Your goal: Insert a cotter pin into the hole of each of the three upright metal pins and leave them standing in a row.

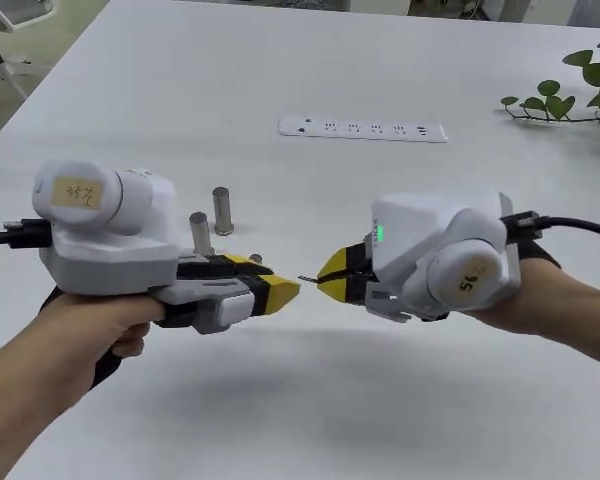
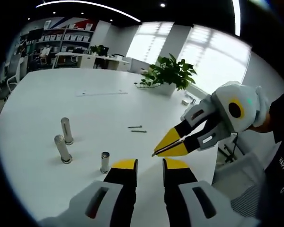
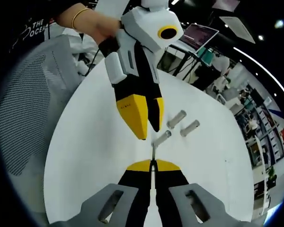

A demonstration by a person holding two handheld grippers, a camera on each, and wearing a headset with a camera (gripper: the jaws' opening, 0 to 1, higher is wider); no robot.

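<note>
Three upright metal pins stand on the white table (image 1: 310,400); two of them (image 1: 222,210) (image 1: 200,235) rise just behind my left gripper (image 1: 292,290). In the left gripper view they form a small cluster (image 2: 66,131) (image 2: 62,148) (image 2: 105,162) ahead of my open jaws (image 2: 149,165), which hold nothing. My right gripper (image 1: 325,276) faces the left one tip to tip and is shut on a thin cotter pin (image 1: 308,279) (image 3: 153,151) that sticks out past its yellow tips (image 3: 152,165). Two more cotter pins (image 2: 135,126) (image 2: 138,131) lie flat on the table.
A white power strip (image 1: 362,128) lies at the far middle of the table. A potted plant (image 1: 575,95) sits at the far right edge. The table edge and office chairs run along the right in the left gripper view.
</note>
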